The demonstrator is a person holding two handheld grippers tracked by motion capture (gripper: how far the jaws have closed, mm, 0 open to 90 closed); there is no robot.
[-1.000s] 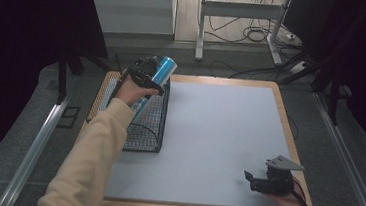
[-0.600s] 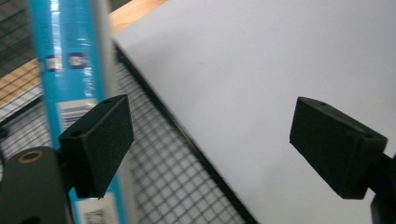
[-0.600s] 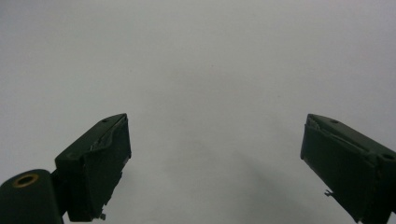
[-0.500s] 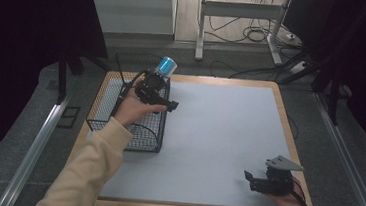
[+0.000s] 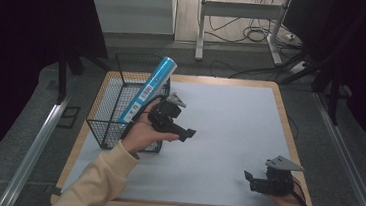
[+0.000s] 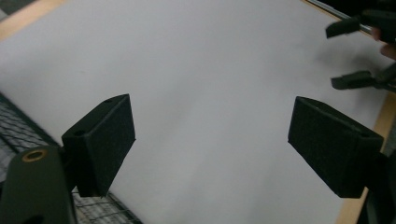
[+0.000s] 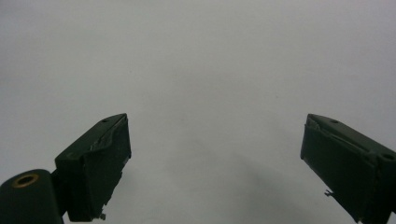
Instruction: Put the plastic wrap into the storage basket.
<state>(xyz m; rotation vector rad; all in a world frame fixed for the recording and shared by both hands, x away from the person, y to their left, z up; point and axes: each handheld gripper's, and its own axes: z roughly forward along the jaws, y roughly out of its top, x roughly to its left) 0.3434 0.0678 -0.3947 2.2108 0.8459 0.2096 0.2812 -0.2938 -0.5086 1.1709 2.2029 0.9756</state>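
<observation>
Blue tube [image 5: 149,88] leans in the wire basket [image 5: 104,107], top poking over the far rim, so it's dropped off. Your left gripper [image 5: 181,129] sits just beside the basket, jaws wide apart and empty; right gripper [image 5: 254,181], well away from the basket, is spread apart too. I'd pull clear without nudging the wire. White barcode label on the tube; print's too small to read.

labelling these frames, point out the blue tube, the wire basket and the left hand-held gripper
blue tube [image 5: 153,84]: high view, on the middle of its blue body.
wire basket [image 5: 101,107]: high view, on its left mesh wall.
left hand-held gripper [image 6: 212,149]: left gripper view, midway between its open jaws.
</observation>
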